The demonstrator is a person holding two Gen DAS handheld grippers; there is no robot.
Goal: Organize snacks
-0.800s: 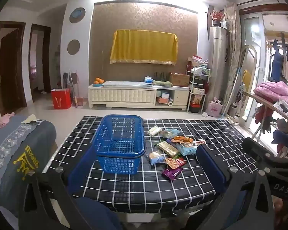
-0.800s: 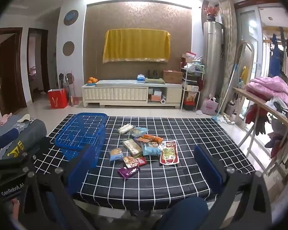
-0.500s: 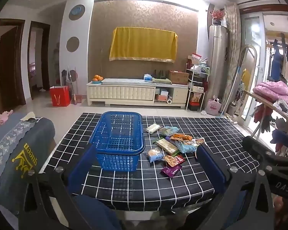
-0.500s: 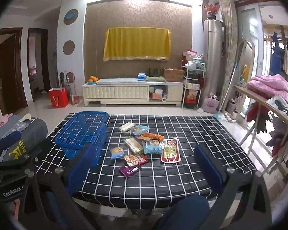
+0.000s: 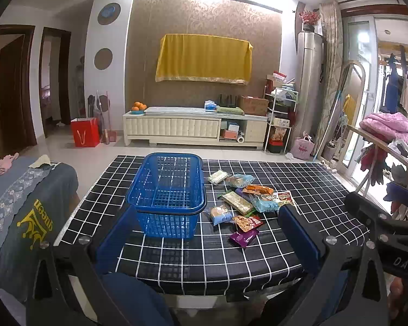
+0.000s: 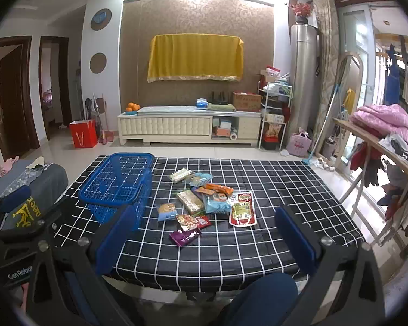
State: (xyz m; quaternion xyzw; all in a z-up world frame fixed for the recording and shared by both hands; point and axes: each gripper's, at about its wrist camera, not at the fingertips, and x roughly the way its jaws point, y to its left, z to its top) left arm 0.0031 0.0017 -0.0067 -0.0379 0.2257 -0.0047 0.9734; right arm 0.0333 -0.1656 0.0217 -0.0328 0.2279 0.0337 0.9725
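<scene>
An empty blue wire basket [image 5: 167,191] [image 6: 117,186] stands on the black checked table [image 5: 312,187] [image 6: 285,190]. Several snack packets [image 5: 242,203] [image 6: 204,201] lie in a loose pile to its right, with a purple packet [image 5: 243,237] [image 6: 185,237] nearest and a red-edged pouch [image 6: 242,209] at the right. My left gripper [image 5: 206,233] is open and empty, held back over the table's near edge. My right gripper [image 6: 204,233] is open and empty, in front of the pile.
A grey cushioned seat with clothes [image 5: 21,203] stands left of the table. A drying rack with pink bedding [image 6: 380,125] stands at the right. A white TV cabinet [image 5: 193,129] and shelves stand against the far wall.
Both grippers have risen and drawn back slightly, so the table sits a little lower and farther in both views. Nothing on the table has moved.
</scene>
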